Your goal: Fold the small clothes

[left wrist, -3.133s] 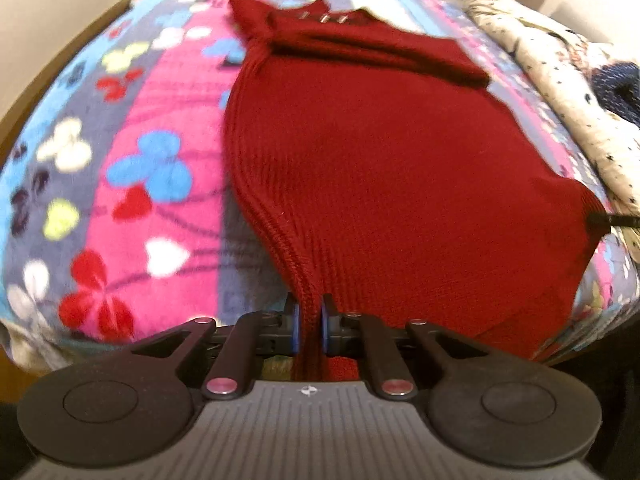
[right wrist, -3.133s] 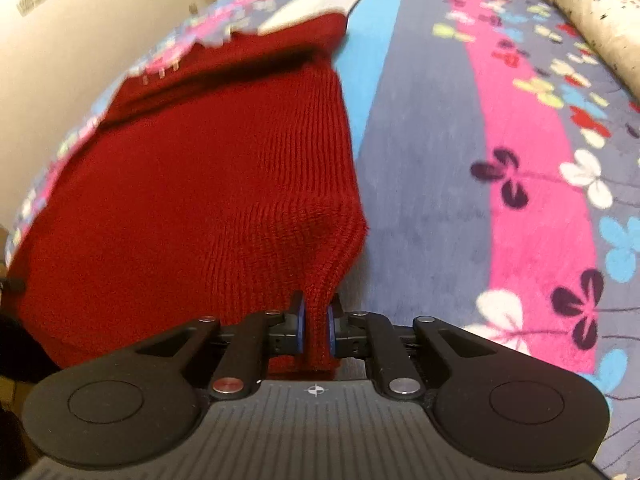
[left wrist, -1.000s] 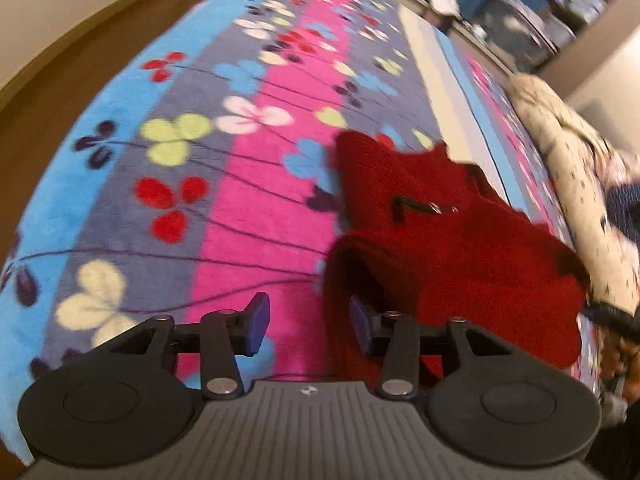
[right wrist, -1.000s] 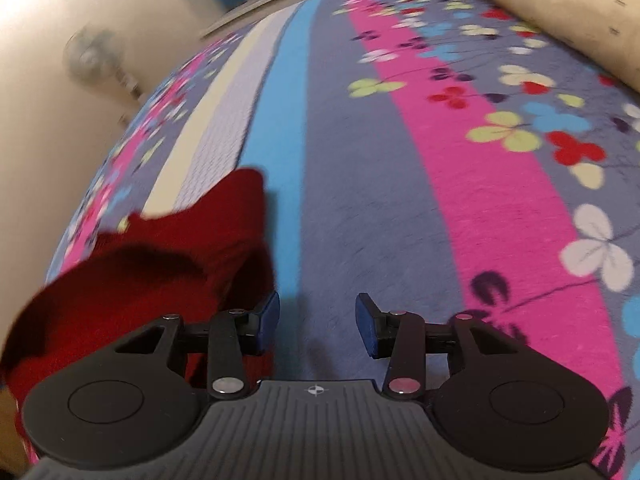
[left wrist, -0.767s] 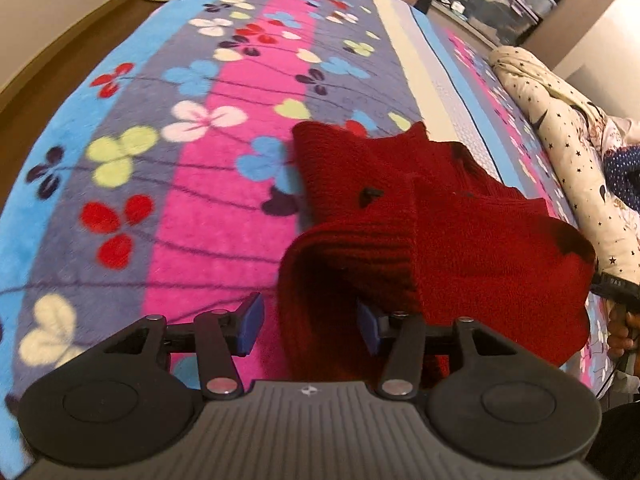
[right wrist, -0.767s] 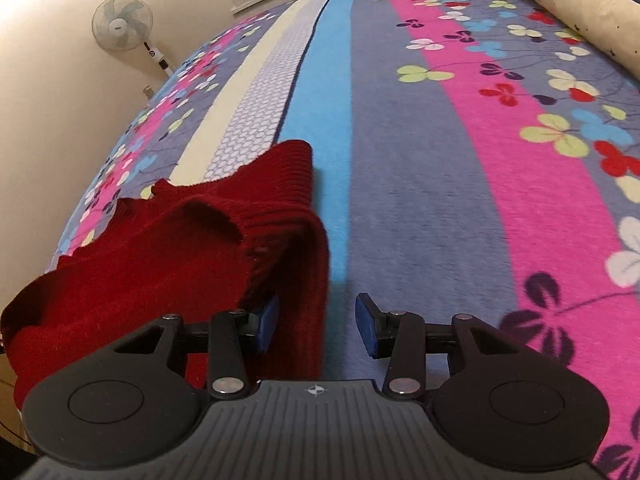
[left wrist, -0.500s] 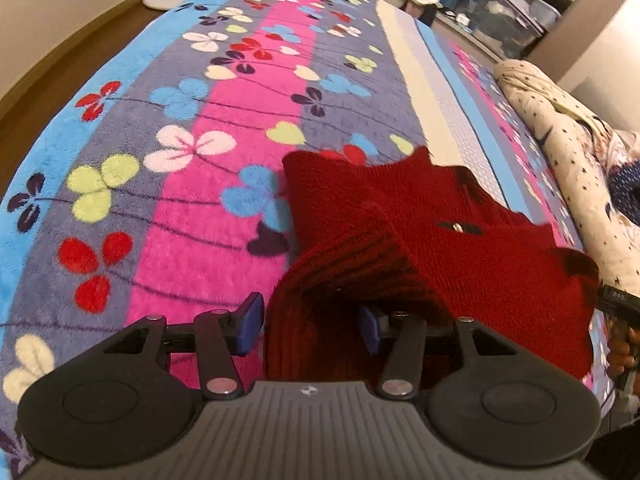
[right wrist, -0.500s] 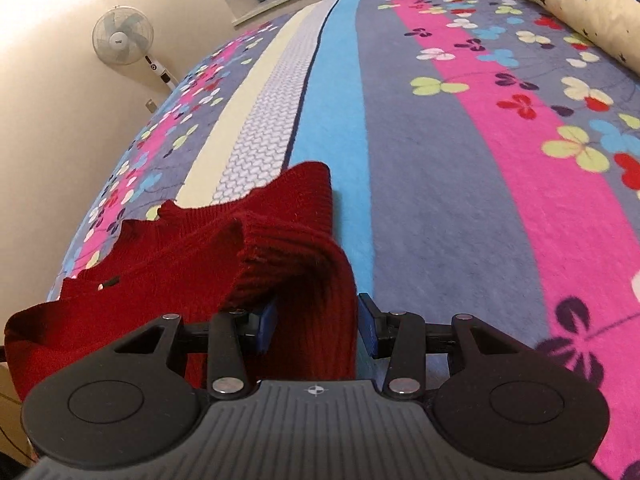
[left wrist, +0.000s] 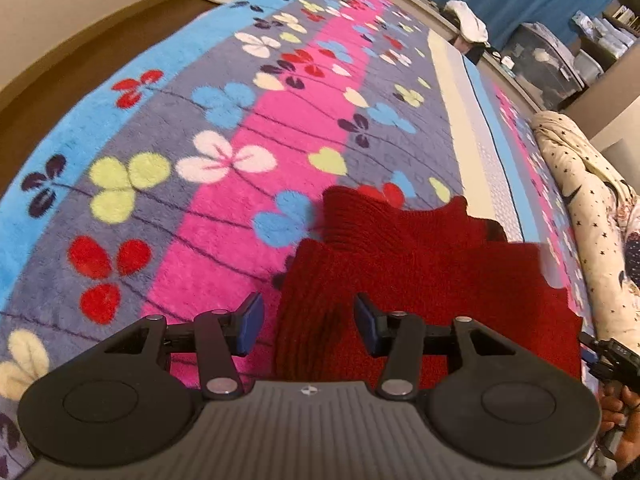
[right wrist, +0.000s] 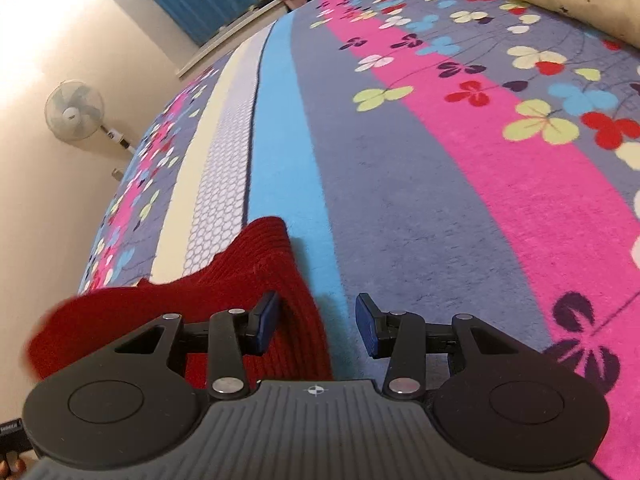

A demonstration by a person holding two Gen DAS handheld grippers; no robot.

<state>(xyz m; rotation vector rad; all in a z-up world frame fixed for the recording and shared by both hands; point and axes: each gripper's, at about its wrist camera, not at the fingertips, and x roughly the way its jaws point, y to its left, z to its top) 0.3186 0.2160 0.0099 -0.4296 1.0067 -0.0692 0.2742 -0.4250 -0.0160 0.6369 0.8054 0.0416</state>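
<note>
1. Left gripper (left wrist: 308, 326): jaws spread wide, nothing pinched. The left edge of the red sweater (left wrist: 420, 280) lies between them, under the tips; whether the pads touch the knit I cannot tell.
2. Right gripper (right wrist: 316, 326): jaws spread too, holding nothing. The sweater's (right wrist: 248, 300) right edge sits under the left fingertip (right wrist: 266, 322); the other tip is over bare blanket (right wrist: 400, 200).
3. Sweater: lying doubled on the flowered blanket (left wrist: 240, 120), one layer folded over the other, with a strip of the lower layer showing past the far edge of the top layer. Near the blanket's front edge.
4. Landmark sweater: starry quilt (left wrist: 580, 208) well apart to its right; standing fan (right wrist: 74, 114) off the bed, far beyond its left side.
5. Step, as I judge it: one lengthwise fold is laid down and released; grippers parked at the near corners.
6. Next move likely calls for a second fold: close each gripper on its side of the doubled edge, grabbing both layers, lift evenly, and carry across so the edges line up.
7. Risk: thick knit, jaws may catch only the top layer, and the fold slides open.
</note>
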